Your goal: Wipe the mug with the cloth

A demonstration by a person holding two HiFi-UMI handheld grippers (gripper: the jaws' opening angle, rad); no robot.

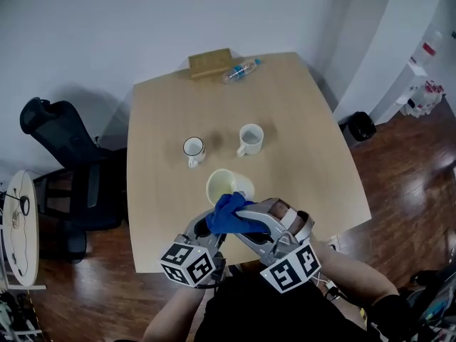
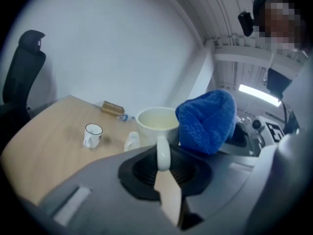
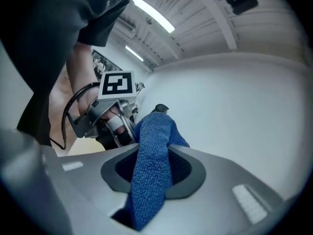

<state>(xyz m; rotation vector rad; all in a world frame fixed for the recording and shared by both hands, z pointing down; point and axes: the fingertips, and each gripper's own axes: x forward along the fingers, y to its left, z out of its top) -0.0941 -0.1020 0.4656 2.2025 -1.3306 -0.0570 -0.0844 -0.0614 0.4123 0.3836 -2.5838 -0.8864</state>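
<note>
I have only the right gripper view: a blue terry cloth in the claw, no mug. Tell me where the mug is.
Observer: The left claw is shut on the handle of a large cream ceramic mug, lifted above the wooden table.
Operator: Give me the cloth's position against it.
Observer: The blue cloth sits at the mug's rim, on its right in the left gripper view.
Operator: Report what else is on the table.
Observer: A dark-rimmed white mug, a plain white mug, and at the far edge a wooden block and a plastic bottle.
</note>
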